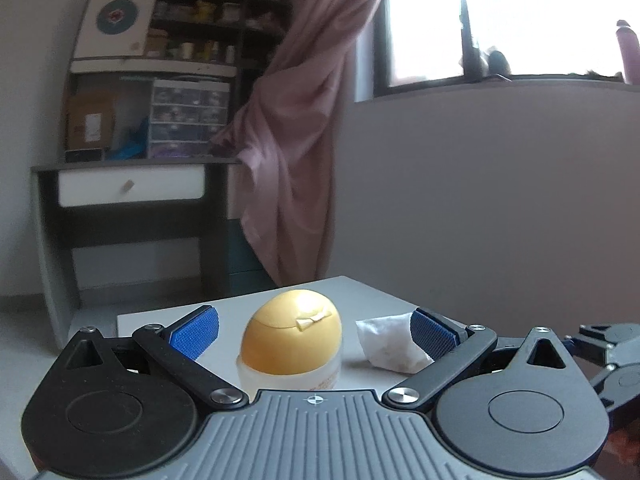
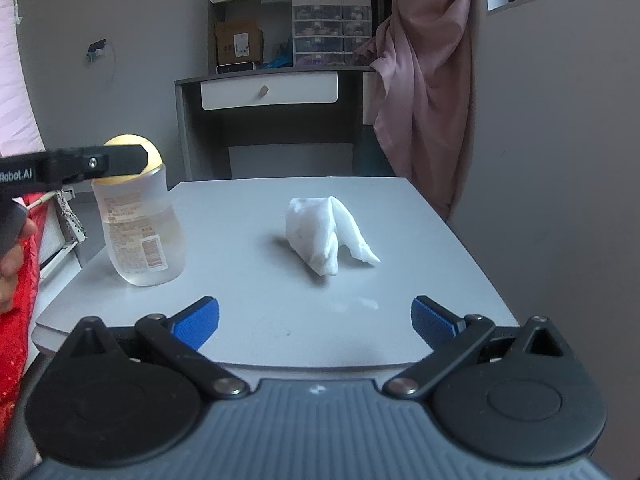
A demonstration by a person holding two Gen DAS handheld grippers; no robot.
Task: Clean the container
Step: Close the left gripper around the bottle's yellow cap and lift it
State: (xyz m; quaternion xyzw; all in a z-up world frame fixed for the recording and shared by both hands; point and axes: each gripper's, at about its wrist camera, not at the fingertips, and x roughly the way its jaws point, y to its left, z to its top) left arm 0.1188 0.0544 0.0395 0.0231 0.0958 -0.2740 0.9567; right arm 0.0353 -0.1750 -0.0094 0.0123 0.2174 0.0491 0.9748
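A clear plastic bottle (image 2: 140, 228) with a yellow domed cap (image 1: 294, 332) stands upright on the left of a small grey table (image 2: 260, 320). A crumpled white tissue (image 2: 326, 236) lies at the table's middle; it also shows in the left wrist view (image 1: 390, 344). My left gripper (image 1: 314, 330) is open, with its blue pads on either side of the yellow cap and apart from it. My right gripper (image 2: 314, 320) is open and empty above the table's near edge, short of the tissue.
A desk with a white drawer (image 2: 268, 90) and shelves of boxes stands behind the table. A pink curtain (image 2: 424, 80) hangs at the right by a grey wall. Red cloth (image 2: 16, 280) lies at the left. A wet smear (image 2: 356, 304) marks the tabletop.
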